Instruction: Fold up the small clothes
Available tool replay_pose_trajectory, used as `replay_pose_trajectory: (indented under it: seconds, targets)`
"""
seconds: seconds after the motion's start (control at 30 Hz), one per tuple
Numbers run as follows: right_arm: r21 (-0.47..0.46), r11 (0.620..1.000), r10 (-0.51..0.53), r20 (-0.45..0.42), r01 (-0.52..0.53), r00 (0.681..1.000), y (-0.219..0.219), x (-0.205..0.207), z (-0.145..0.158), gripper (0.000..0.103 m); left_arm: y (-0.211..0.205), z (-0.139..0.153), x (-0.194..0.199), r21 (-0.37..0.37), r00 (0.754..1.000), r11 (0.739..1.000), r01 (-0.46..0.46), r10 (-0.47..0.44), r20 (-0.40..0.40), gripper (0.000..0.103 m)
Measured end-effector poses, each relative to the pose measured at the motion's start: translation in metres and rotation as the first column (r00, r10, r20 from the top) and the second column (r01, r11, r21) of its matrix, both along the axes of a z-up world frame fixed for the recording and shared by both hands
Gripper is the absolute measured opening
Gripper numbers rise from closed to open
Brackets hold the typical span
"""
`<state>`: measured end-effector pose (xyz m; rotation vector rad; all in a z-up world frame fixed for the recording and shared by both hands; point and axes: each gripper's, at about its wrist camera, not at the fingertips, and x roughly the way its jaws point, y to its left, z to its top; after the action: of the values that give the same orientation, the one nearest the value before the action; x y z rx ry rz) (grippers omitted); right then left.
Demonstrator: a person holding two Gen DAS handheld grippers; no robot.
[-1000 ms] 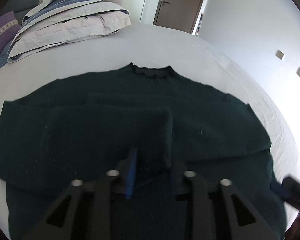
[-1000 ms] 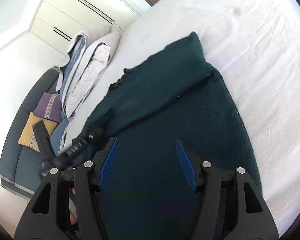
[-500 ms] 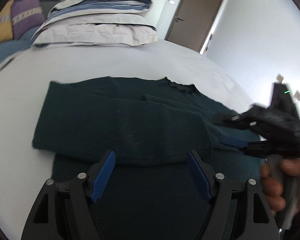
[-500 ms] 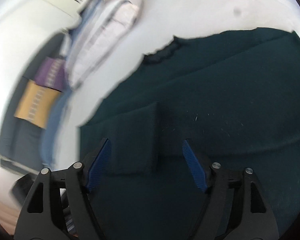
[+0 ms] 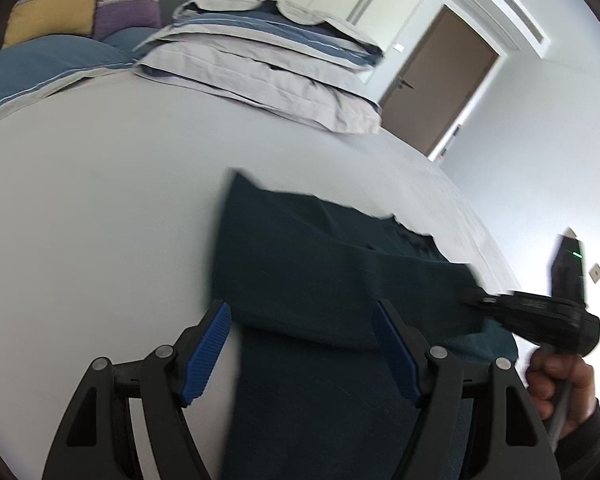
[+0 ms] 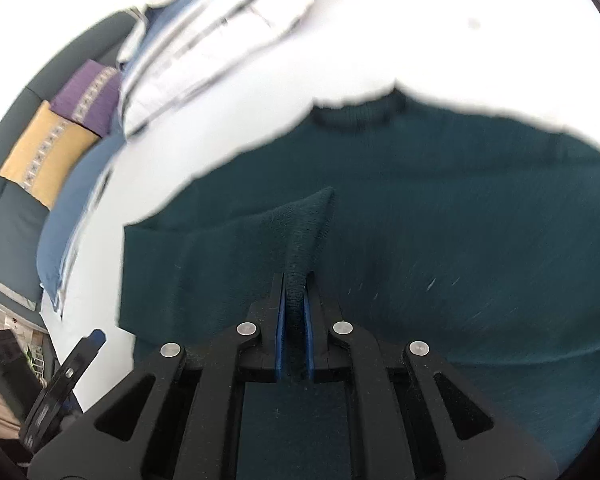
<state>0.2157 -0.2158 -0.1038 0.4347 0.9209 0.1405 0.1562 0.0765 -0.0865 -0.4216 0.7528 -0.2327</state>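
Observation:
A dark green knitted sweater [image 5: 320, 280] lies flat on the white bed [image 5: 100, 208], collar away from me, one sleeve folded across the body. My left gripper [image 5: 300, 320] is open, its blue pads straddling the sweater's left part just above the cloth. My right gripper [image 6: 295, 284] is shut on the cuff end of the folded sleeve [image 6: 300, 236], which rises into a peak between its pads. In the left wrist view the right gripper [image 5: 540, 312] shows at the sweater's right side, held by a hand.
Stacked grey and blue pillows [image 5: 268, 64] lie at the head of the bed. A sofa with yellow and purple cushions [image 5: 80, 4] stands to the left. A brown door [image 5: 444, 80] is beyond. Bare sheet lies left of the sweater.
My left gripper let go of the sleeve, opened and swung left. My right gripper moved in over the folded sleeve and shut on its cuff.

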Motion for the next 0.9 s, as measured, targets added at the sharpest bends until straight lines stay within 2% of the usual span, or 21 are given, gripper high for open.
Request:
replay_pose_trajectory:
  seconds: [0.13,0.23,0.33,0.6,0.7,0.77,0.83,0.87,0.9]
  targets:
    - [-0.005,0.998,-0.057,0.034,0.057,0.998,-0.046,-0.009,0.018,0.006,0.013,0.005,0.015,0.001,0.999,0.999,-0.034,0.034,0.003,0.075]
    - [-0.016,0.996,-0.089,0.024,0.089,0.996,-0.077,-0.016,0.011,0.006,0.013,0.007,0.031,0.024,0.999,0.999,-0.04,0.04,-0.001,0.076]
    - [-0.024,0.994,-0.106,0.013,0.106,0.994,-0.099,-0.023,-0.002,0.006,0.004,0.001,0.058,0.056,0.999,0.998,-0.025,0.028,-0.046,0.076]
    - [-0.023,0.995,-0.101,-0.027,0.101,0.994,-0.109,-0.012,-0.041,0.007,-0.018,-0.022,0.126,0.139,0.99,0.99,-0.007,0.026,-0.138,0.076]
    - [0.005,0.995,-0.098,-0.029,0.098,0.995,-0.111,-0.011,-0.048,0.01,-0.022,-0.034,0.15,0.153,0.982,0.988,0.012,0.018,-0.19,0.076]
    - [0.01,0.996,-0.088,-0.027,0.088,0.996,-0.107,-0.008,-0.051,0.01,-0.025,-0.038,0.159,0.166,0.981,0.986,0.016,0.017,-0.195,0.076]
    - [0.005,0.997,-0.071,-0.025,0.071,0.997,-0.101,-0.007,-0.05,0.01,-0.029,-0.041,0.164,0.18,0.98,0.983,0.026,0.011,-0.2,0.072]
    - [0.005,0.998,-0.065,-0.028,0.065,0.997,-0.097,-0.006,-0.049,0.01,-0.031,-0.042,0.164,0.192,0.981,0.981,0.035,0.003,-0.195,0.067]
    - [0.007,0.998,-0.057,-0.029,0.057,0.998,-0.094,-0.006,-0.048,0.01,-0.033,-0.043,0.165,0.211,0.981,0.976,0.048,-0.006,-0.195,0.049]
